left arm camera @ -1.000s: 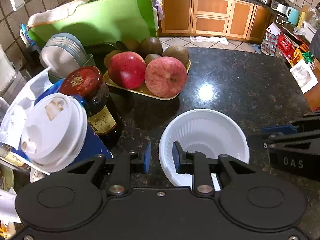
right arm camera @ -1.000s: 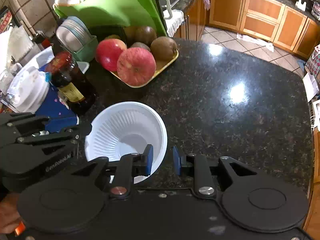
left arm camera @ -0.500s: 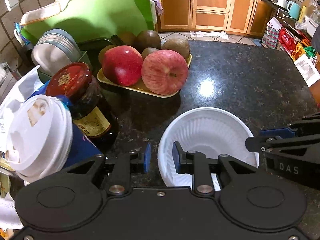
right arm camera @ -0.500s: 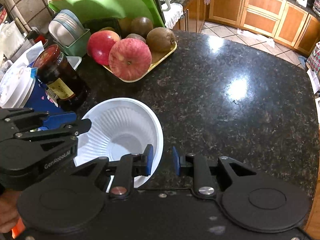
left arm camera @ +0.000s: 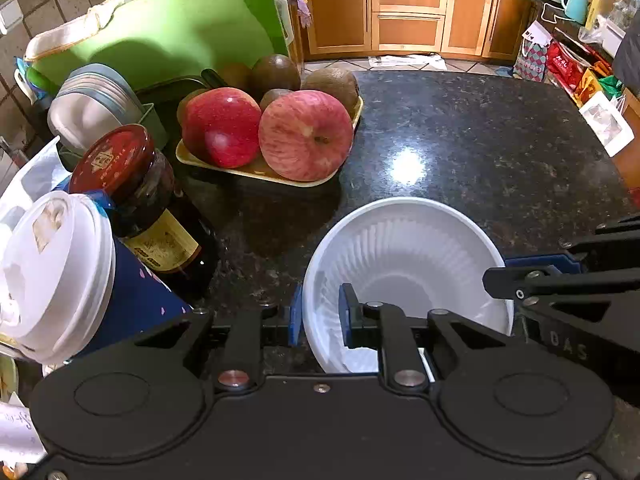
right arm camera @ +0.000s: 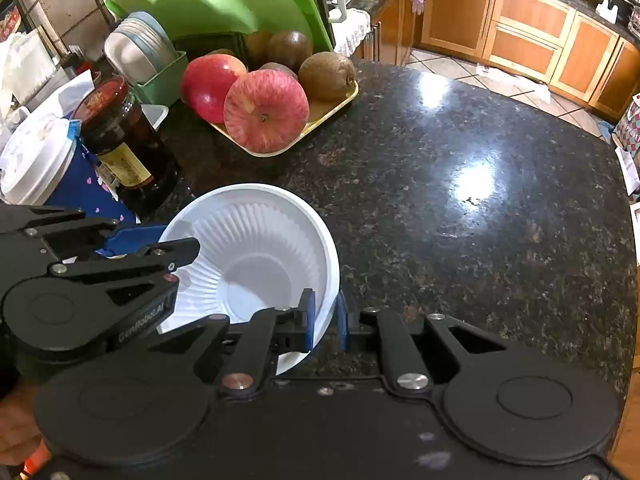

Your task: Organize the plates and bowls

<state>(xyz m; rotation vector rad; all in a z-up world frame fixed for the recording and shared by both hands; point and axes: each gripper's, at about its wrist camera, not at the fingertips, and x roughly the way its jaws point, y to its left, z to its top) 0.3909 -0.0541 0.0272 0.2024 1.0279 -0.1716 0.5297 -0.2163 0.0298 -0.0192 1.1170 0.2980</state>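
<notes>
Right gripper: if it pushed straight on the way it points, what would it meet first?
The white bowl: the right gripper has just closed on its rim. Straight beyond lies the dark countertop, though depth is hard to judge.

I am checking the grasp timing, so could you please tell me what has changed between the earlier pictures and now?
Both grippers have just been closing on the white disposable bowl. The left gripper now straddles its left rim; the right gripper pinches its right rim, one finger inside and one outside. The bowl sits on the dark counter as before; the tray of apples, jar and cup stayed put.
</notes>
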